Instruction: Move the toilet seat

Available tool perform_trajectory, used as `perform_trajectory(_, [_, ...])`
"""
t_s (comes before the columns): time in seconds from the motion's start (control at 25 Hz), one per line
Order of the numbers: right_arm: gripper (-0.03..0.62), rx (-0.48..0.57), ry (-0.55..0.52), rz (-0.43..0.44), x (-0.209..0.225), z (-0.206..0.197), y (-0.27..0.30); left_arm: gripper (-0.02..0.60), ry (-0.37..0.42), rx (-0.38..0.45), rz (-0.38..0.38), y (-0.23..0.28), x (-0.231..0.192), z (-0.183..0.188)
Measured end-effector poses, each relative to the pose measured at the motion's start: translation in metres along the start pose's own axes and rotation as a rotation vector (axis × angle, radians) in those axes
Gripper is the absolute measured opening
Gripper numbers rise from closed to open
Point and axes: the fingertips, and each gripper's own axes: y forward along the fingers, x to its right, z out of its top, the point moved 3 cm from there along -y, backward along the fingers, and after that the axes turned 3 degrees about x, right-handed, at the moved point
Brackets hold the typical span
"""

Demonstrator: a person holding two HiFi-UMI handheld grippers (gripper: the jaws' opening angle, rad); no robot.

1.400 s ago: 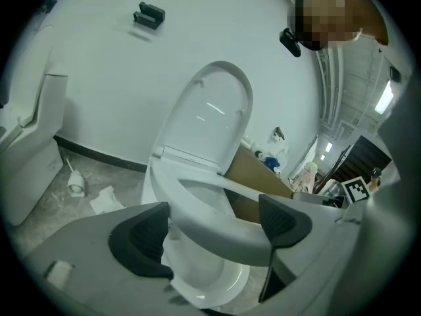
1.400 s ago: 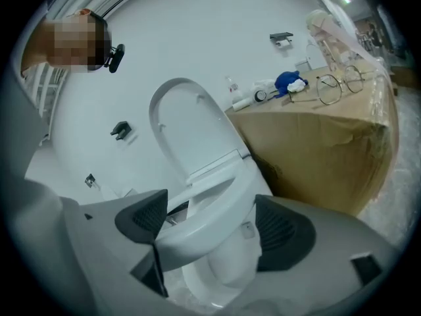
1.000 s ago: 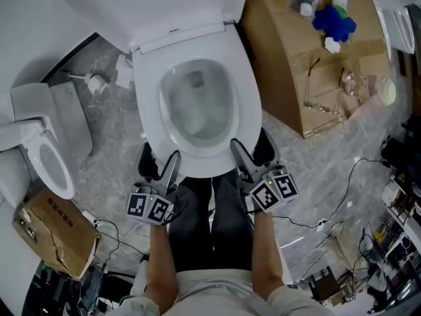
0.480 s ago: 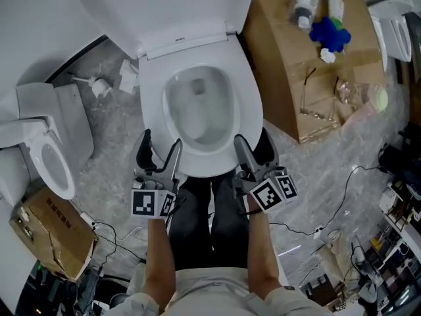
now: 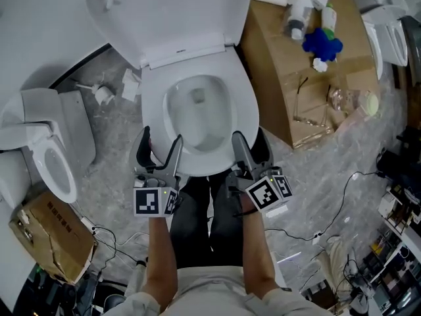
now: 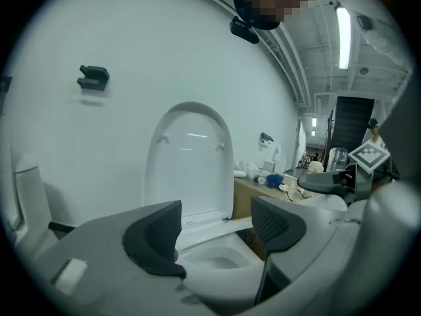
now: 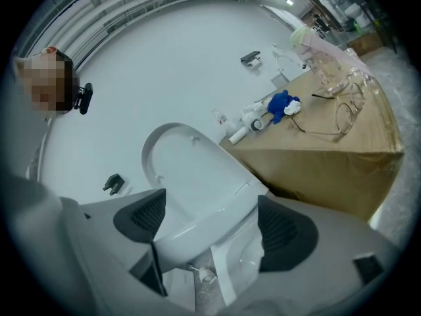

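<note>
White oval toilet seat ring [image 5: 151, 104] is down flat on the white bowl [image 5: 197, 120], centre of the head view. Long axis runs 12–6: hinge end at 12, rounded front at 6, towards the person. White lid [image 5: 171, 12] stands up behind the hinge at 12.

Left tool [image 6: 217, 226] sits at the seat's 7 o'clock front corner, right tool [image 7: 212, 224] at 5. Both point to 12, nosed slightly down. Bare forearms [image 5: 161, 255] run in side by side from 6.

Left tool: jaws have just been closing and are now released. Pads are apart, the seat's front rim crosses the gap low, and no pad is seen pressing on it.

Right tool: released too, and rolled so the rim cuts its gap on a diagonal, close by the left pad and clear of the other.

Grey marbled floor [image 5: 118, 150] all round. Brown cardboard box [image 5: 276, 64] at 2, small white second toilet [image 5: 49, 170] at 9.
</note>
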Motion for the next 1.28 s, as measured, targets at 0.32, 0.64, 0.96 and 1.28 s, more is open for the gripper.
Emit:
perform_trajectory(0.32, [0.442,0.006,0.025,-0.026,-0.013,0.015,0.011,0.402,0.013,0.053,-0.008,0.002,0.016,0.031])
perform_trajectory(0.64, [0.445,0.025,0.057,-0.054,-0.025,0.030,0.023,0.408,0.015,0.118,0.148,0.011,0.009,0.056])
perform_trajectory(0.96, [0.449,0.048,0.083,-0.060,-0.032,0.039,0.032,0.403,0.004,0.147,0.188,0.019,0.001,0.071])
perform_trajectory(1.28, [0.477,0.053,0.081,-0.052,-0.041,0.051,0.045,0.397,0.001,0.180,0.189,0.028,-0.006,0.089])
